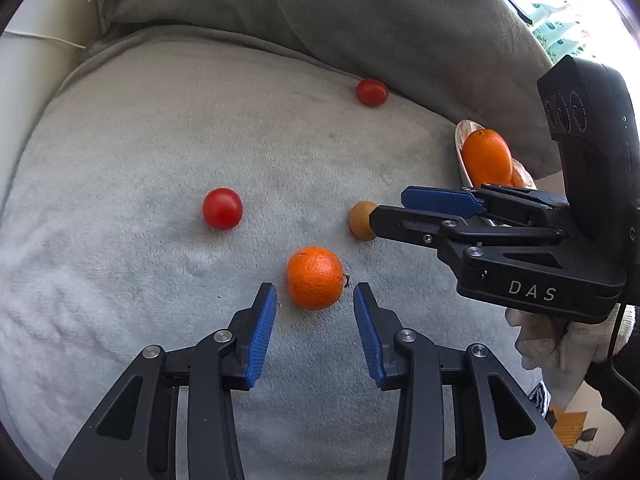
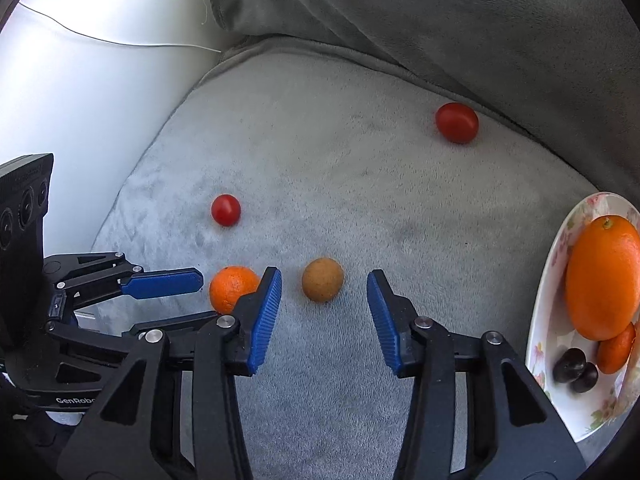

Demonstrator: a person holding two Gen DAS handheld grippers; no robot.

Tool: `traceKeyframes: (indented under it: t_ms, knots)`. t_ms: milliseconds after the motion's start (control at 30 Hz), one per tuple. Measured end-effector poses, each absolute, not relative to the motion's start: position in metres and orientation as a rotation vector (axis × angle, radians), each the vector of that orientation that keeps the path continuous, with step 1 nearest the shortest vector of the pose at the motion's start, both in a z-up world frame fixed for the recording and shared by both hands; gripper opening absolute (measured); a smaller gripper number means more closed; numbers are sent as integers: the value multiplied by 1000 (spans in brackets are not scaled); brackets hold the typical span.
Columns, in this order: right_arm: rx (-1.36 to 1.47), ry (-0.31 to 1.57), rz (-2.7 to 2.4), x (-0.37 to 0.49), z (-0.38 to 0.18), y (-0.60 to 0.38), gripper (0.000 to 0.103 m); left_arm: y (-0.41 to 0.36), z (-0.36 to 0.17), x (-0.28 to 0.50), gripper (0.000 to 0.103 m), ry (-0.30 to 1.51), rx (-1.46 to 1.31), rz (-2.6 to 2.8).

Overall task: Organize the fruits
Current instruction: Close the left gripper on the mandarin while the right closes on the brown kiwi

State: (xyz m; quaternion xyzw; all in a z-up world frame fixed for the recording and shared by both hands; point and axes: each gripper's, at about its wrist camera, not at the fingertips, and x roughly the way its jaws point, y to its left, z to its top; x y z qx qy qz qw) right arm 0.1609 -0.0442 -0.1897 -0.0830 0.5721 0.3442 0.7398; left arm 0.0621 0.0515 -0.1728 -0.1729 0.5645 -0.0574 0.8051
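A small orange (image 1: 315, 277) lies on the grey sofa cushion (image 1: 140, 168) just ahead of my open left gripper (image 1: 315, 294); it also shows in the right wrist view (image 2: 232, 288). A small tan round fruit (image 2: 322, 279) lies just ahead of my open right gripper (image 2: 324, 282), and in the left wrist view (image 1: 362, 220) the right gripper (image 1: 390, 210) reaches it from the right. Two red tomatoes (image 1: 222, 208) (image 1: 372, 92) lie farther out. A floral plate (image 2: 560, 280) at the right holds a big orange (image 2: 604, 276), a smaller orange and two dark fruits (image 2: 576, 366).
The sofa's back cushion (image 1: 320, 8) rises behind the seat. A white armrest (image 2: 80, 80) with a thin cord borders the left side. My gloved hand (image 1: 552, 344) holds the right gripper.
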Motion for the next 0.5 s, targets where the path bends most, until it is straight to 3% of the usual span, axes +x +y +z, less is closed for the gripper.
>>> traceKeyframes:
  t_ms: [133,500]
  knots:
    - [-202,1269,759,162,-196,-37,44,50,-175,66,37,1211,-369,-123]
    - [-238,1296,755,161,-208,-29,27,44,-183,75,30,1226,-353,-118]
